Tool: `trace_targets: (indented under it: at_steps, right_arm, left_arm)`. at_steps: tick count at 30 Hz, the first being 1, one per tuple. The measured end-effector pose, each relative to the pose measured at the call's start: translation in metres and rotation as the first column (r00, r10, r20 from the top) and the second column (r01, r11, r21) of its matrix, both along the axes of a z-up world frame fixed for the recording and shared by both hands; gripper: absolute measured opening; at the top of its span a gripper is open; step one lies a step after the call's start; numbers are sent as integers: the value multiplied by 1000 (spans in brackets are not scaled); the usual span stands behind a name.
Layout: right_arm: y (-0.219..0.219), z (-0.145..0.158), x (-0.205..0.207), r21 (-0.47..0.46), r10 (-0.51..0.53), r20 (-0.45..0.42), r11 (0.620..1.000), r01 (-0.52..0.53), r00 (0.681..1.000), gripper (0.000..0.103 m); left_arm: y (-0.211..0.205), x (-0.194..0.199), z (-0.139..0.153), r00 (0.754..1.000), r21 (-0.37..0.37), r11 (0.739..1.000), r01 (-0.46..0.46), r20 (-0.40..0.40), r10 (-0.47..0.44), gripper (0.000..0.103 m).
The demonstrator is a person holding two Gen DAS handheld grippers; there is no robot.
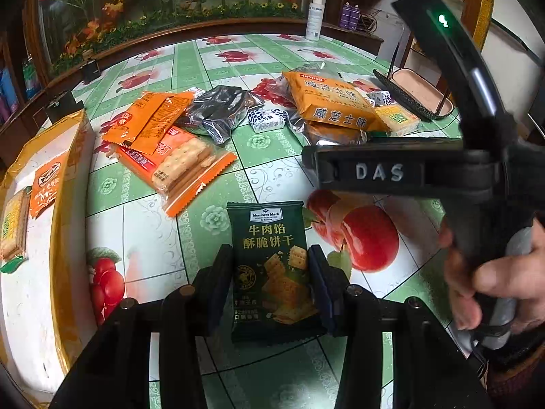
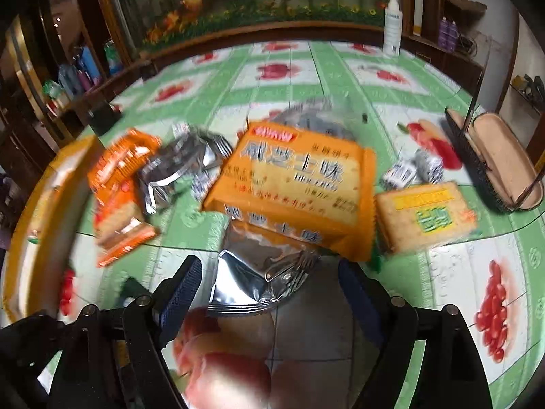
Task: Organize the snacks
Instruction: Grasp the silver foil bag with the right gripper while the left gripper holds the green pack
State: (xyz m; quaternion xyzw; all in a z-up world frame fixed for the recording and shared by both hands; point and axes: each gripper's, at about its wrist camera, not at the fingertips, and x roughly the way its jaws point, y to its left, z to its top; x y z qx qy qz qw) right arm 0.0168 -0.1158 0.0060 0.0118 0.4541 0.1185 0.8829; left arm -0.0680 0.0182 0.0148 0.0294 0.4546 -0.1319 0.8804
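My left gripper (image 1: 270, 283) is shut on a dark green cracker packet (image 1: 272, 266), held above the table. My right gripper (image 2: 269, 289) is open, its jaws spread on either side of a silver foil packet (image 2: 252, 279) that lies under a big orange cheese-cracker pack (image 2: 293, 187); it also shows as a black tool (image 1: 391, 170) in the left wrist view. Orange cracker packs (image 1: 170, 150) and another silver packet (image 1: 218, 112) lie in the middle. A yellow cracker pack (image 2: 425, 218) lies to the right.
A white tray with a gold rim (image 1: 61, 225) at the left holds two snack packets. A dark wicker basket (image 2: 494, 163) stands at the right. A white spray bottle (image 1: 314, 17) stands at the table's far edge. Small wrapped candies (image 2: 412, 170) lie by the basket.
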Motion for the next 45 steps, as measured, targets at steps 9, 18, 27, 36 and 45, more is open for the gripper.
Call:
trace_targets:
  at_steps: [9,18,27,36,45]
  right_arm:
    - [-18,5,-46,141,71,-7,988,-69,997,60]
    - [-22,16,-75,198,89,84,975,-104,992,43]
    - [-11,14,-74,143,135,33,980,-138,990,74]
    - [12,20,-64,70,114,20,991,-115,993,76]
    - [20,8,-56,66,138,-33,989,-136,990,76]
  left_arm:
    - [13,0,1,1000,-95,995,-10,-4,10,43]
    - [20,-1,2,1000,-140,990,-25,1,26,43]
    - [19,1,0,1000,-138,990,-30,-5,30,43]
    - [31,-3,7,983,-90,981,-169,59,175,43]
    - [52,-15,18,951,-140,955,-261,131,279,43]
